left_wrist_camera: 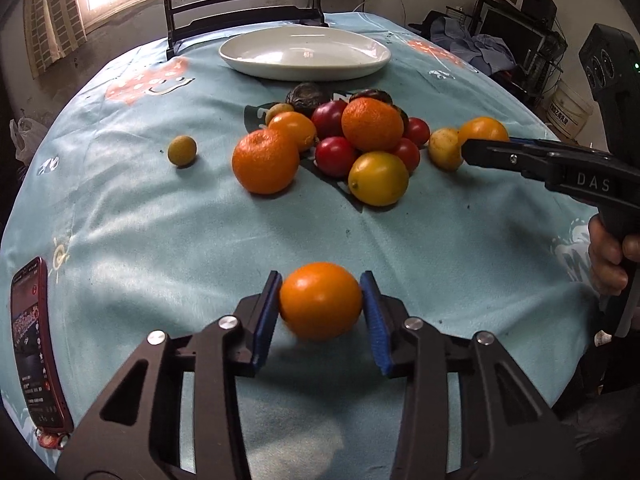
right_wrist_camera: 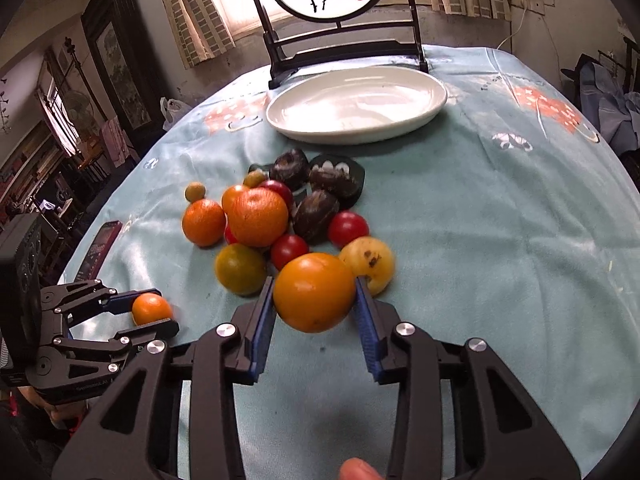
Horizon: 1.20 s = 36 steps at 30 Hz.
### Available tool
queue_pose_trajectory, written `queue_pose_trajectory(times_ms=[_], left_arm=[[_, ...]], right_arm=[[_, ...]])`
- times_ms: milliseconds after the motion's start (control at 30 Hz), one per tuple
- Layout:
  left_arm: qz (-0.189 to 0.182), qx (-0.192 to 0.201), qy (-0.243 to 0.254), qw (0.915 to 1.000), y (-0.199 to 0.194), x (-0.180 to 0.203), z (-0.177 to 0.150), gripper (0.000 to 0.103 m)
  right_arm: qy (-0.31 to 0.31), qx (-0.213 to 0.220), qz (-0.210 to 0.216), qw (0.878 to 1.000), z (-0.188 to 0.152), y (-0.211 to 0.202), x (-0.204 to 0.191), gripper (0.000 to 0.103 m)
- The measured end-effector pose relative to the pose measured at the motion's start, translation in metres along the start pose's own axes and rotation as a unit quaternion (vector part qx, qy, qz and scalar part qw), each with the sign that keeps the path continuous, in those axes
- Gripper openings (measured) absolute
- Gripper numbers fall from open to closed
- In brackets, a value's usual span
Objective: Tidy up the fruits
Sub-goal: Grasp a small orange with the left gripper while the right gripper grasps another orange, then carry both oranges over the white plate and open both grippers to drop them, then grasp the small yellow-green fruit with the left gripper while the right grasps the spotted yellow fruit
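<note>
- Round surface [left_wrist_camera: 160, 220] draped in pale blue cloth, with a dim cluttered room and a curtained window behind.
- Beyond both tools, at the far edge: white plate [right_wrist_camera: 434, 106], bare, probably the destination for the fruit, set in front of a dark decorative screen [right_wrist_camera: 340, 8].
- Left tool [left_wrist_camera: 321, 300] pinching a small orange [left_wrist_camera: 320, 300] between its blue pads, apparently lifted just off the cloth, close in front of its own camera; likely gripped for carrying to the plate.
- Right tool [right_wrist_camera: 315, 292] likewise pressed around a yellow-orange fruit [right_wrist_camera: 314, 292], smooth-skinned and round, at the near edge of the pile.
- Just ahead of the right tool: loose pile of fruit [right_wrist_camera: 272, 220], touching one another — mandarins with dimpled skin, glossy red cherry tomatoes, a blemished yellow fruit, dark wrinkled brown ones at the back.
- Ahead and left of the left tool: one small greenish-yellow fruit [left_wrist_camera: 182, 151], apart from the pile.
- Far left of the left tool: red phone [left_wrist_camera: 34, 344], screen lit, lying flat.
- Judged stage: early, plate not yet holding anything.
</note>
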<state>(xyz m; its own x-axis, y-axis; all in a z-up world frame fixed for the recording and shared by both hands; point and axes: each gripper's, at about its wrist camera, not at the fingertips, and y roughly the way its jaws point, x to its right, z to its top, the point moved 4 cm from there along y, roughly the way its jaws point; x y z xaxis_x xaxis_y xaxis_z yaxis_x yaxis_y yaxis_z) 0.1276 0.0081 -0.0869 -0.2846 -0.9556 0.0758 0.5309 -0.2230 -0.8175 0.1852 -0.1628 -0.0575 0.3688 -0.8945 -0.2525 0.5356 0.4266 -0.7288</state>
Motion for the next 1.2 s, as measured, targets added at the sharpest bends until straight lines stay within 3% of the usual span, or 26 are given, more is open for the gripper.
queue_pose_trajectory(times_ms=[167, 267, 433, 600, 700, 767, 800, 1000, 1100, 1200], left_arm=[[-0.019, 0.022, -0.011, 0.9995, 0.001, -0.013, 0.053, 0.04], [-0.023, 0.04, -0.022, 0.9987, 0.009, -0.027, 0.101, 0.041], [-0.005, 0.045, -0.037, 0.9983, 0.051, -0.046, 0.184, 0.041], [-0.001, 0.033, -0.035, 0.9988, 0.095, -0.052, 0.23, 0.041], [0.013, 0.023, -0.033, 0.9991, 0.117, -0.055, 0.239, 0.046], [0.025, 0.027, -0.042, 0.9984, 0.117, -0.059, 0.24, 0.078], [0.024, 0.036, -0.05, 0.9978, 0.112, -0.061, 0.239, 0.082], [0.002, 0.084, -0.076, 0.9936, 0.056, -0.062, 0.214, 0.089], [0.004, 0.115, -0.088, 0.9895, 0.023, -0.061, 0.189, 0.093], [0.014, 0.136, -0.098, 0.9857, -0.005, -0.058, 0.155, 0.099]], right_arm=[[0.008, 0.037, -0.005, 0.999, 0.061, 0.006, 0.018, 0.039], [0.023, 0.047, -0.005, 0.999, 0.104, 0.029, 0.034, 0.039], [0.044, 0.016, -0.034, 0.998, 0.151, 0.097, 0.063, 0.039], [0.051, -0.015, -0.04, 0.998, 0.164, 0.137, 0.079, 0.039], [0.064, -0.025, -0.028, 0.997, 0.164, 0.146, 0.083, 0.042], [0.075, -0.021, -0.034, 0.996, 0.163, 0.142, 0.086, 0.046], [0.078, -0.022, -0.032, 0.996, 0.163, 0.138, 0.086, 0.046], [0.079, 0.005, -0.019, 0.997, 0.149, 0.091, 0.071, 0.049], [0.069, -0.014, 0.002, 0.998, 0.125, 0.069, 0.059, 0.049], [0.041, -0.009, -0.01, 0.999, 0.091, 0.043, 0.047, 0.049]])
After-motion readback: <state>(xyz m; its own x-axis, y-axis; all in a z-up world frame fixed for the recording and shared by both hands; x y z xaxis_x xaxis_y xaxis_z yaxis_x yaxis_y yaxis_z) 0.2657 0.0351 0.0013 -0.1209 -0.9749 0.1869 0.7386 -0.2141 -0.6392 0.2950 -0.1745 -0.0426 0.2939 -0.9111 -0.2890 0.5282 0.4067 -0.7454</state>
